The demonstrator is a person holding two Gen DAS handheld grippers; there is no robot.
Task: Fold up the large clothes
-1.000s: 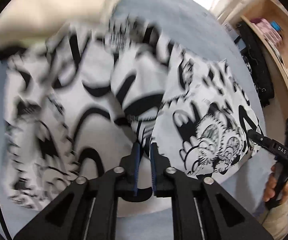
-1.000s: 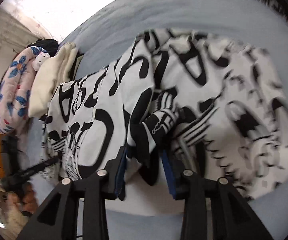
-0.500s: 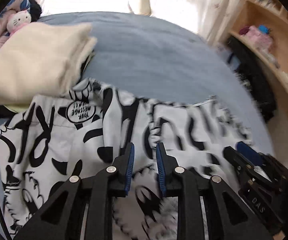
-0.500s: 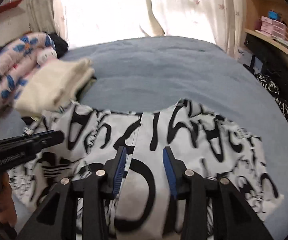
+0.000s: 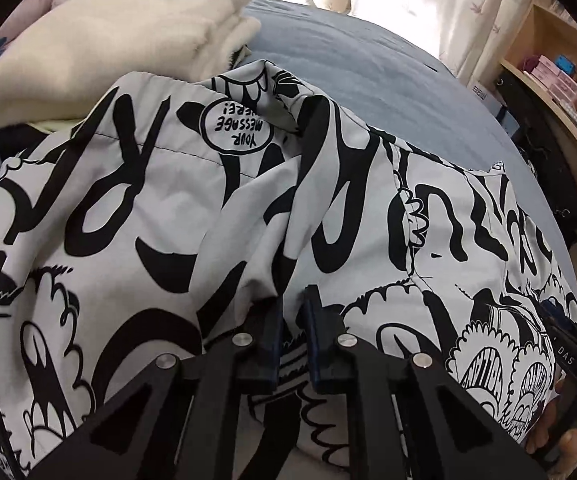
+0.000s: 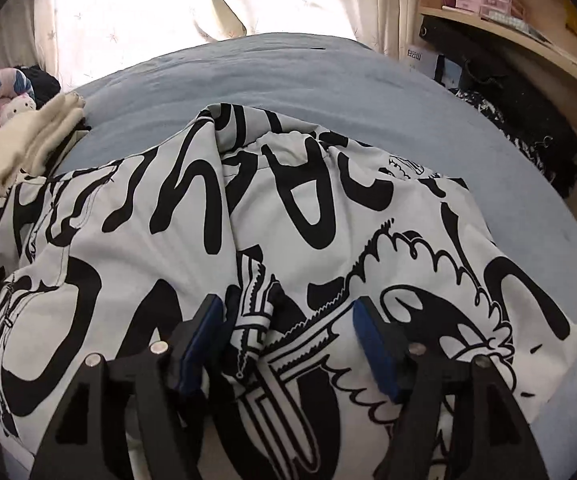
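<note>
Letting your right gripper (image 6: 284, 336) spread wide frees the black-and-white printed garment (image 6: 308, 216); your left gripper (image 5: 291, 312), pinching cloth alone, may skew the fold.

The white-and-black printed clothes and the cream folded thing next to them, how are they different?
The printed garment is grey-white with bold black drawings; the cream folded cloth is plain. The printed garment lies spread out and rumpled; the cream cloth is a neat folded stack. Both rest on the blue bed.
</note>
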